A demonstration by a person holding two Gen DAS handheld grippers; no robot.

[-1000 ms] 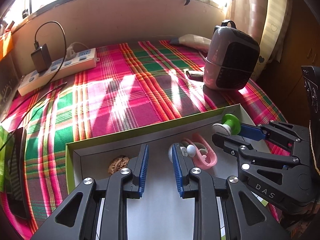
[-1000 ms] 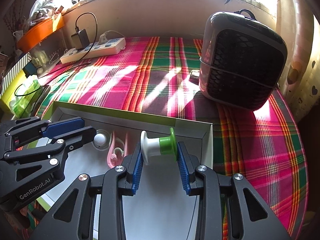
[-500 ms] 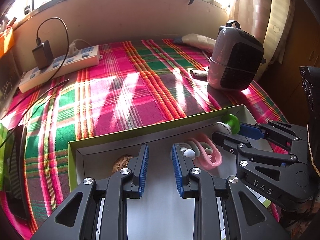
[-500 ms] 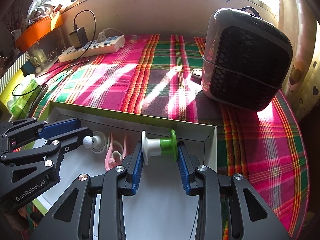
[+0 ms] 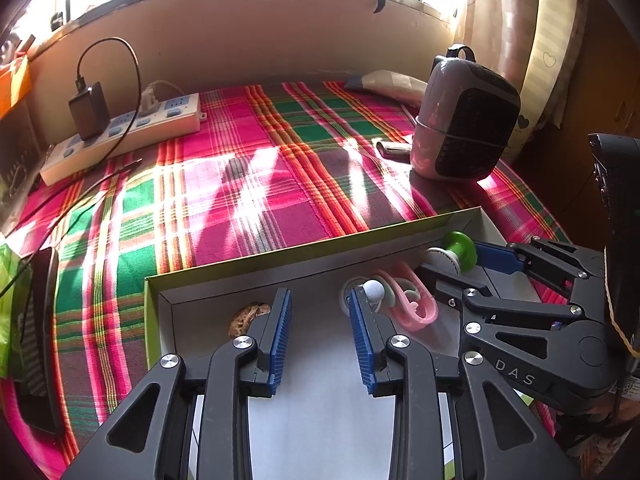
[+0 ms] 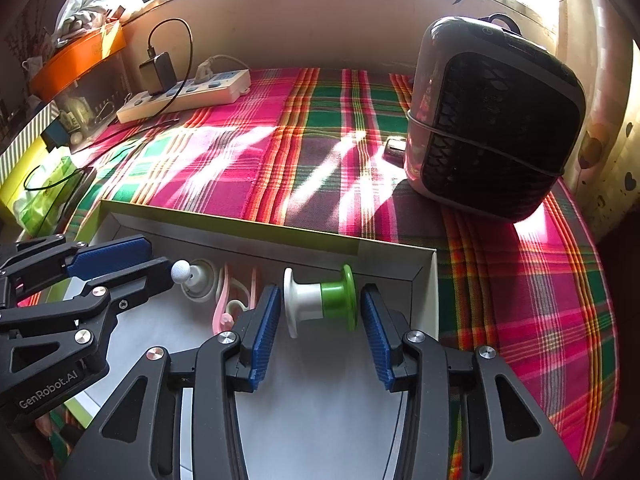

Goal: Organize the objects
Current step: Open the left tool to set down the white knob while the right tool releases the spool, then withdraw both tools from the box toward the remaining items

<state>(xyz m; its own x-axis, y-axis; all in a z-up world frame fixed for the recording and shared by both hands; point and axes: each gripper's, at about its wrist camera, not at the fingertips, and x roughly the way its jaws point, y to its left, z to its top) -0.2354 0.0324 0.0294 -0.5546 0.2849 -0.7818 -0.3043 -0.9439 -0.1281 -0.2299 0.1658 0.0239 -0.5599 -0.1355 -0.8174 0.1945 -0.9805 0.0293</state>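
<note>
Right gripper (image 6: 318,314): jaws have just been opening; pads stand clear of the green-and-white spool (image 6: 320,300) lying between them.
Left gripper (image 5: 318,330): jaws have just been opening, nothing between them; white ball-tipped piece (image 5: 372,292) just beside its right finger.
Box (image 5: 280,264): holds spool, pink clip (image 5: 412,304), walnut (image 5: 246,316).
Plaid cloth (image 6: 320,152): under box.

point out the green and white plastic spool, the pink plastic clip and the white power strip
green and white plastic spool (image 6: 320,300), right wrist view, on its middle barrel
pink plastic clip (image 5: 412,304), left wrist view, on its loop
white power strip (image 5: 132,132), left wrist view, on its top face
</note>
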